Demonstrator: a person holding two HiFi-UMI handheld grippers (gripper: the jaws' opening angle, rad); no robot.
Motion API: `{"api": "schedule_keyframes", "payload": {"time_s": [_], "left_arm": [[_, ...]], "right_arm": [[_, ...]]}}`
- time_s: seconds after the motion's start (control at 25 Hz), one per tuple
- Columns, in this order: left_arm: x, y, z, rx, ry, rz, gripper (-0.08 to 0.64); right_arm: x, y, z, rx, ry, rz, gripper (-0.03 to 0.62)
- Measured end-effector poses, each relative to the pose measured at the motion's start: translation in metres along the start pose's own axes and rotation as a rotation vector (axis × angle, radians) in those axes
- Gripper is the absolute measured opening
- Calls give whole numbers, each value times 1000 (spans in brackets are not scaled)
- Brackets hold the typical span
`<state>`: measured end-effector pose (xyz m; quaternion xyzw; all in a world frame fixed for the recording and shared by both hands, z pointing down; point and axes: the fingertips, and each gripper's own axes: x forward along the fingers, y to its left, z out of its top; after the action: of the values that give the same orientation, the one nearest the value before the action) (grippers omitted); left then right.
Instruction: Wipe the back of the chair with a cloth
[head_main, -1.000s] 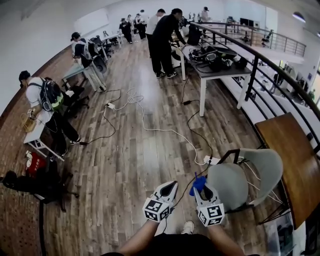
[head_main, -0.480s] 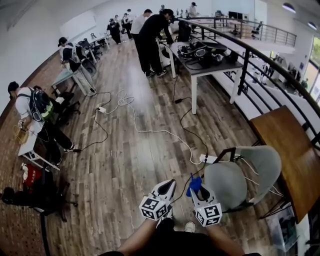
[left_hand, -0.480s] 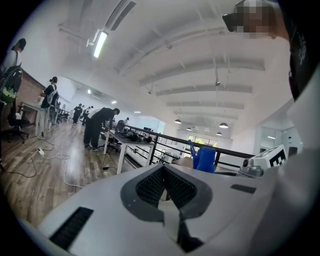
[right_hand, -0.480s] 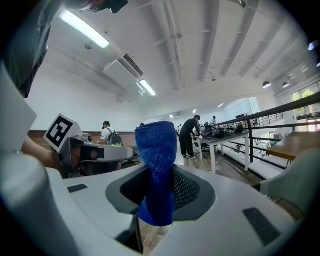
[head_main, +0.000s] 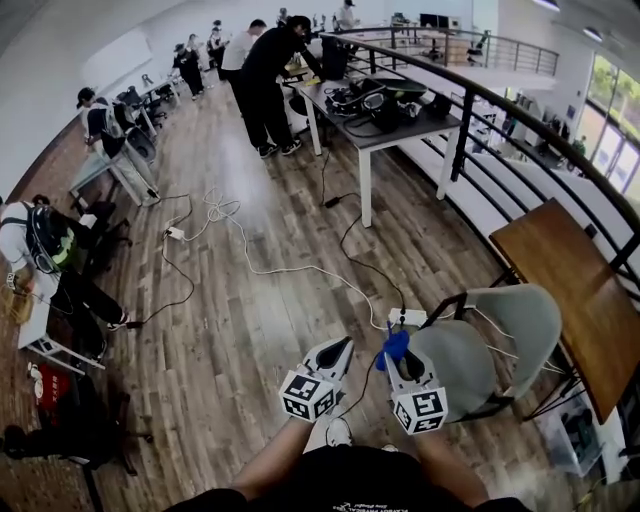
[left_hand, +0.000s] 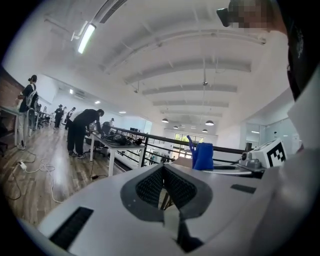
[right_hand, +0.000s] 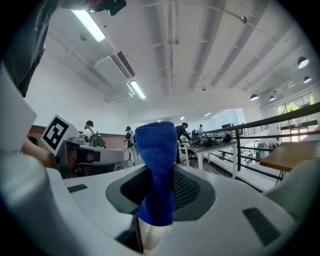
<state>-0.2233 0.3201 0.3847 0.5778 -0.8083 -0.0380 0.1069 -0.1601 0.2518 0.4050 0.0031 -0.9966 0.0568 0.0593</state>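
clamped in right claw (head_main: 397, 360): soft, limp blue cloth (right_hand: 157, 170), probably best pinched mid-bunch; left claw (head_main: 341, 349) together, empty.

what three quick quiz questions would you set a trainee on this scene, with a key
1. True or false: the left gripper is shut with nothing between its jaws.
2. What does the right gripper hold? A. a blue cloth B. a sponge C. nothing
3. Fill in: in the head view, the grey chair stands to the ____ of both grippers.

Key: 1 true; 2 A; 3 right.
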Motion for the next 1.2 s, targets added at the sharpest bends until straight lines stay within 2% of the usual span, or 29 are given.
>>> {"api": "schedule_keyframes", "payload": {"time_s": [0.16,0.4,0.56,0.72,0.8,0.96,1.2], "left_arm": [[-1,26,0,6,13,-42,-2],[5,54,-3,-16,16,-74,-2],[14,49,-8,-44,20,-123,-2],[33,41,-10,-24,53,-166,-2],[42,33,-9,-2,66,-175,-2],[62,23,-12,65,113,-187,-2],[117,12,-4,59,105,-209,-2]], "right_arm": [[22,5,-1,20,3,-59,117],[37,13,-9,62,21,-102,117],[27,1,-14,70,29,-163,117],[26,-21,-19,174,13,-215,117],[28,-33,-19,196,8,-217,117],[37,-53,-14,192,-1,-213,117],[48,-102,-1,155,-15,-218,117]]}}
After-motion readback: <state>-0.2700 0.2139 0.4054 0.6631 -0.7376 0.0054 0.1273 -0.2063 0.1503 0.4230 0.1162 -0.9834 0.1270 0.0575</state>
